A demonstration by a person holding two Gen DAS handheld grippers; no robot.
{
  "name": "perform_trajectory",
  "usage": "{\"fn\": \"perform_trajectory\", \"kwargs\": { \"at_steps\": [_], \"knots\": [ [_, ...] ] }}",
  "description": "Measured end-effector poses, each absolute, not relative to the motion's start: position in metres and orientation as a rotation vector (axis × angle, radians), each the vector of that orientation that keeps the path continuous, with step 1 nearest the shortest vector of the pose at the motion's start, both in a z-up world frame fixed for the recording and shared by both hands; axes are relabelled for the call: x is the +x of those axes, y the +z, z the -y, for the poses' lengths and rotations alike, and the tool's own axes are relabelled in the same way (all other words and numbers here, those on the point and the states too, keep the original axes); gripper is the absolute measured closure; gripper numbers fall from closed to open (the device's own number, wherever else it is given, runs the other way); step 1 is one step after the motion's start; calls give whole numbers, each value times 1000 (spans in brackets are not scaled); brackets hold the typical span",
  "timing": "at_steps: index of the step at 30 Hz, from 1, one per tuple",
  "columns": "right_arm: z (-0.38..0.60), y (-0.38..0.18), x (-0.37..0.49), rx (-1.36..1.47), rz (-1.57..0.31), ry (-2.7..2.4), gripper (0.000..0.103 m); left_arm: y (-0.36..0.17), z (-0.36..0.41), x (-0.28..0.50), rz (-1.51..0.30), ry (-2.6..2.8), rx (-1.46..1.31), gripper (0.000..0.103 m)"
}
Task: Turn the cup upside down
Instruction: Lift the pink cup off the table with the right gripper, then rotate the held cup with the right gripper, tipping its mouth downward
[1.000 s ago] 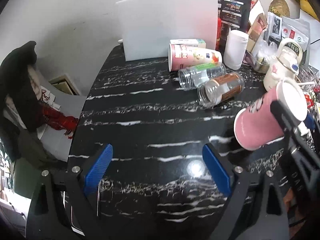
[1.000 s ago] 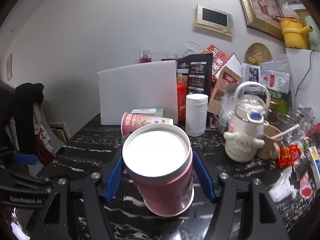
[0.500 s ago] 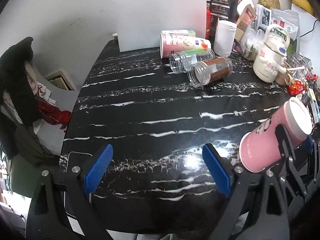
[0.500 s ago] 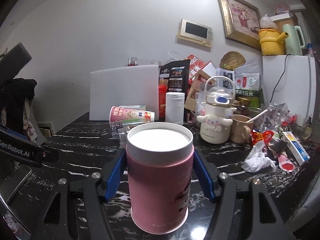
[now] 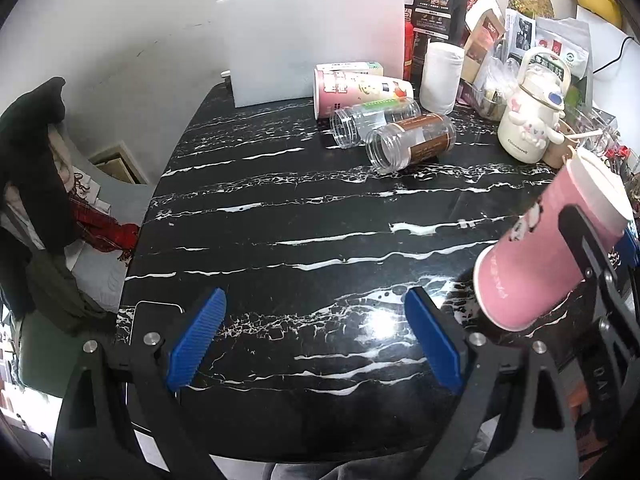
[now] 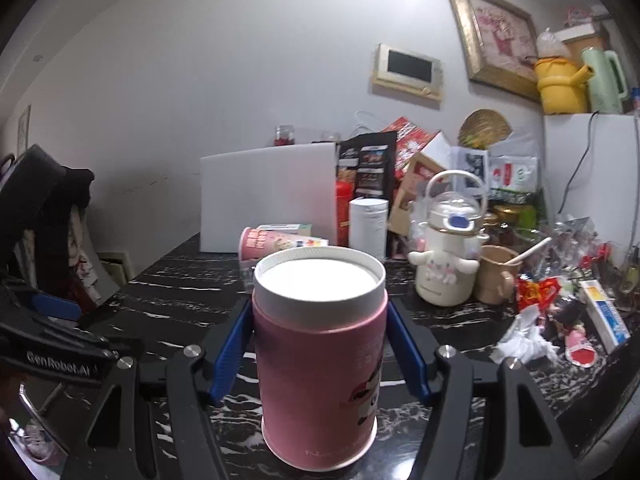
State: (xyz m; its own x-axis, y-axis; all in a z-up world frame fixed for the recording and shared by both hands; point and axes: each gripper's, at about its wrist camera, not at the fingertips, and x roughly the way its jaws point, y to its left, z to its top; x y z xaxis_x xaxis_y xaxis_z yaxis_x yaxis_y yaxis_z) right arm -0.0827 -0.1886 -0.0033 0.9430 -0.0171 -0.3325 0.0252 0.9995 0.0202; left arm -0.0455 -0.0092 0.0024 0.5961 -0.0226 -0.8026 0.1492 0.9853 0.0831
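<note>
A pink paper cup (image 6: pixel 320 360) with a white lidded end up stands between the blue pads of my right gripper (image 6: pixel 320 354), which is shut on it near the table's front edge. In the left wrist view the same cup (image 5: pixel 548 248) appears at the right, tilted in the image, with the right gripper's black arm across it. I cannot tell whether its lower rim touches the black marble table (image 5: pixel 320 220). My left gripper (image 5: pixel 316 344) is open and empty, low over the table's front.
Lying at the back are a printed pink cup (image 5: pixel 360 90) and two clear jars (image 5: pixel 412 142). A white board (image 5: pixel 312 40), a white canister (image 5: pixel 440 76), a white kettle (image 5: pixel 532 120), snack bags and small clutter (image 6: pixel 560 312) fill the back right. A chair with clothes (image 5: pixel 36 184) stands left.
My right gripper has levelled out, so the cup now looks upright and lower toward the table. The left gripper has pulled back a little and stays open.
</note>
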Motion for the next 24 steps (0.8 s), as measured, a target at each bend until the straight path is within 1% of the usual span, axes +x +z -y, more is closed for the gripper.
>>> {"fn": "perform_trajectory", "kwargs": {
  "at_steps": [4, 10, 16, 24],
  "knots": [
    [189, -1, -70, 85, -418, 66, 36, 4, 6, -46, -928, -94, 154, 12],
    [191, -9, -49, 288, -633, 294, 35, 7, -2, -48, -927, -90, 152, 12],
    [198, -13, -29, 392, -734, 394, 36, 8, -9, -44, -938, -82, 142, 12],
    [205, -26, 18, 462, -809, 421, 35, 4, -3, -22, -948, -79, 140, 12]
  ]
}}
